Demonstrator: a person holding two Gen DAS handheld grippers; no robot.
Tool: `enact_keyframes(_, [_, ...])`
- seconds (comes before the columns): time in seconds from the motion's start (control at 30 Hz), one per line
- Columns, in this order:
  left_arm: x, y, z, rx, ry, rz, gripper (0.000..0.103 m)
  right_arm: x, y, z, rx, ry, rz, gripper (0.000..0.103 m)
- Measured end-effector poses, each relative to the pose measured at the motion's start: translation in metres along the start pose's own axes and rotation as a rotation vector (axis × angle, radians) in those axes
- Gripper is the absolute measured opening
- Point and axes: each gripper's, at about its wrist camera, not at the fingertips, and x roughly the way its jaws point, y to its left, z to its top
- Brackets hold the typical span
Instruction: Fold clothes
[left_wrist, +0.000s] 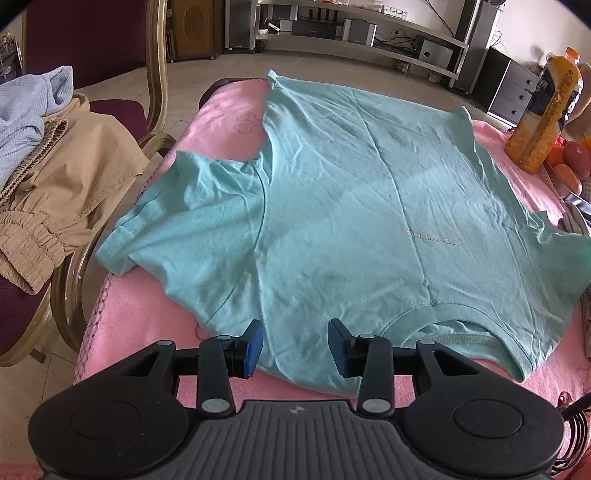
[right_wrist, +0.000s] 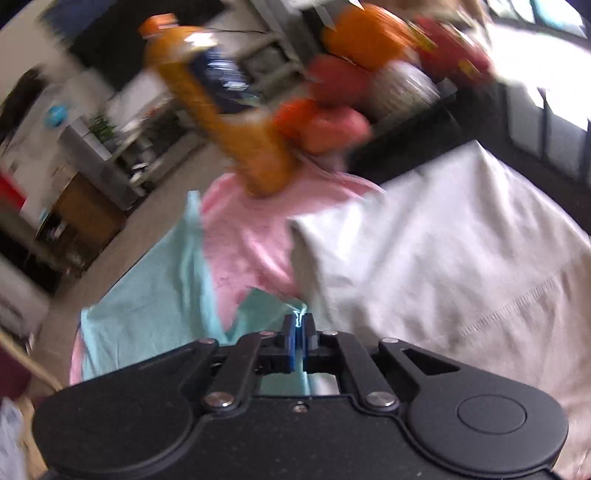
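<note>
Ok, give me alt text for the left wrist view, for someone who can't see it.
A teal T-shirt lies spread flat on a pink cloth, collar nearest the camera, with the left tongs open just over its near shoulder edge. Beige trousers sit on a chair at left; an orange juice bottle stands at right.

Plain mint-green T-shirt (left_wrist: 351, 192) on pink cloth (left_wrist: 229, 110)

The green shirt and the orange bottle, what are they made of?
The green shirt looks like soft knit cotton, matte: it wrinkles finely and has stitched hems. The orange bottle looks like clear, glossy plastic filled with orange drink, with a printed label; plastic is my guess, since glass could look similar.
</note>
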Motion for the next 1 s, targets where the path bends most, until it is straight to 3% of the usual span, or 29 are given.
enact_keyframes(0.13, [-0.002, 0.0, 0.0, 0.007, -0.01, 0.007, 0.039, -0.009, 0.064, -0.028, -0.343, -0.044, 0.097, 0.003])
enact_keyframes(0.23, [-0.002, 0.001, -0.001, 0.004, -0.012, 0.014, 0.039, -0.01, 0.113, -0.07, -0.635, -0.014, 0.17, 0.003])
enact_keyframes(0.33, [-0.002, 0.0, -0.001, 0.005, -0.009, 0.019, 0.039, 0.003, 0.143, -0.113, -0.853, 0.113, 0.207, 0.003])
enact_keyframes(0.43, [-0.003, 0.0, -0.001, 0.011, -0.014, 0.028, 0.039, 0.016, 0.149, -0.134, -0.951, 0.258, 0.185, 0.008])
enact_keyframes(0.57, [-0.003, 0.001, -0.001, 0.012, -0.018, 0.027, 0.039, -0.002, 0.129, -0.096, -0.725, 0.156, 0.157, 0.025])
enact_keyframes(0.7, [-0.002, -0.001, -0.001, 0.025, -0.016, 0.028, 0.039, 0.004, 0.093, -0.055, -0.423, 0.083, 0.044, 0.019])
enact_keyframes(0.83, [-0.001, -0.001, -0.001, 0.023, -0.013, 0.031, 0.039, 0.028, 0.087, -0.059, -0.405, 0.214, -0.03, 0.019])
enact_keyframes(0.97, [-0.002, -0.002, -0.001, 0.022, -0.01, 0.03, 0.039, 0.027, 0.091, -0.066, -0.443, 0.234, -0.071, 0.021])
enact_keyframes(1.0, [-0.002, -0.002, -0.001, 0.024, -0.01, 0.03, 0.039, 0.025, 0.09, -0.066, -0.441, 0.224, -0.082, 0.029])
